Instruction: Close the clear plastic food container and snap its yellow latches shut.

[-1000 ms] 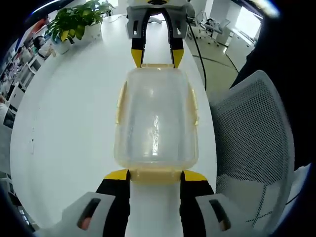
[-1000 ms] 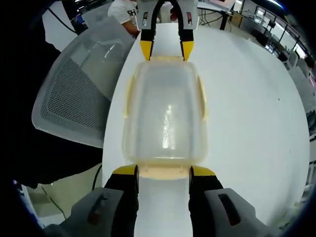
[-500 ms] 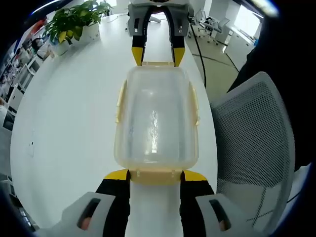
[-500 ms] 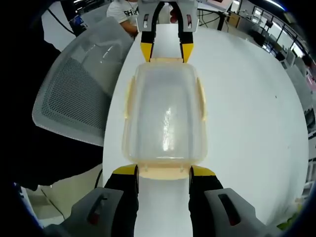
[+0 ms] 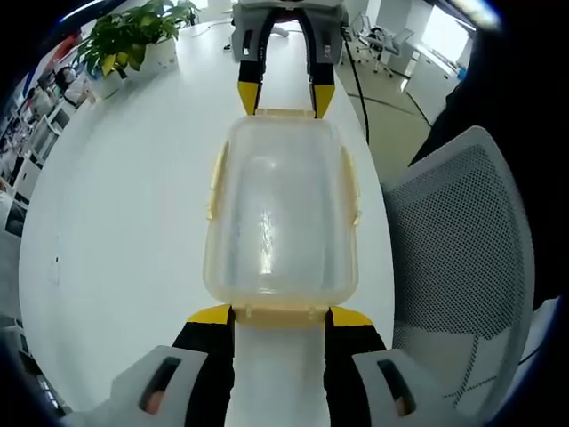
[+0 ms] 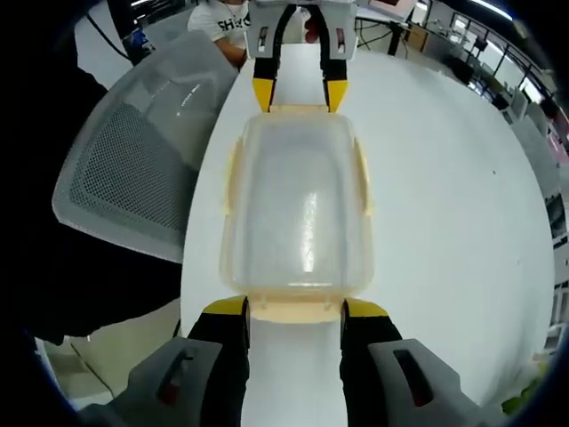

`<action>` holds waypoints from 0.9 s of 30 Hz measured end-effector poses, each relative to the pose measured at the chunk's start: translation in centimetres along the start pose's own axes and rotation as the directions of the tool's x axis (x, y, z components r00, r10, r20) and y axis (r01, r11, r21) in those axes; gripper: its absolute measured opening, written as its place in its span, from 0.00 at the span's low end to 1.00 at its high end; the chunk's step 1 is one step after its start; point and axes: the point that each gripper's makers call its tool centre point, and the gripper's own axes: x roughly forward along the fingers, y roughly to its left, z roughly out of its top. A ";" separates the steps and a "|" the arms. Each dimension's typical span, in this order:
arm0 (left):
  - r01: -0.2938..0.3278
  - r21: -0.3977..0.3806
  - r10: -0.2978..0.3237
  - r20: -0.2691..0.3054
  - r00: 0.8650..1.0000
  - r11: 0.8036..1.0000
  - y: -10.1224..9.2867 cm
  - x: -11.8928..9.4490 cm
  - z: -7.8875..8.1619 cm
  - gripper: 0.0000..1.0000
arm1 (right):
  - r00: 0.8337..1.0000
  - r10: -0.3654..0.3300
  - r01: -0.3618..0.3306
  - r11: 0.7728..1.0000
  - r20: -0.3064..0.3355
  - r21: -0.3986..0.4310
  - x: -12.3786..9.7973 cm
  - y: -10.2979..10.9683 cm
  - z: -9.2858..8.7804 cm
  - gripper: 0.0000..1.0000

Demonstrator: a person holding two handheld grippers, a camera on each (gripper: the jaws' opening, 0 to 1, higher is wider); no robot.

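I've got the container [image 5: 280, 218] sitting lid-on on the white worktop [image 5: 124, 205], left gripper [image 5: 280, 313] and right gripper [image 6: 294, 306] spread at opposite end latches. If I push unevenly, I reckon it'll skid off toward the chair [image 5: 458, 258].

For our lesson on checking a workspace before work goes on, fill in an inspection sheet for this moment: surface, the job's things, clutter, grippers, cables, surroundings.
Surface: white table, bare around the container.
Job's things: clear plastic food container with its lid on; yellow latches along its sides and ends. Whether they are snapped cannot be told.
Clutter: nothing seen.
Grippers: left hand-held gripper at one end latch, jaws apart, one at each side of it; right hand-held gripper likewise at the opposite end.
Cables: a dark cable runs off the table's far edge.
Surroundings: mesh office chair beside the table, potted plant at the far end, a person beyond.
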 end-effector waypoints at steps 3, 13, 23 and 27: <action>-0.002 0.005 0.002 -0.009 1.000 1.000 -0.1 0.0 0.0 0.34 | 1.000 -0.001 0.001 1.000 0.006 -0.002 -0.1 0.1 0.0 0.36; -0.016 0.006 0.016 -0.013 1.000 1.000 0.0 0.1 -0.1 0.34 | 1.000 -0.017 0.017 1.000 0.006 -0.019 0.0 0.0 -0.1 0.37; -0.028 0.005 0.028 -0.028 0.999 1.000 0.0 0.1 -0.3 0.35 | 1.000 -0.027 0.027 0.999 0.010 -0.034 0.0 -0.1 0.0 0.38; -0.027 -0.001 0.027 -0.029 0.999 1.000 0.0 0.0 -0.3 0.35 | 0.999 -0.032 0.032 0.998 0.003 -0.054 0.0 -0.2 -0.1 0.38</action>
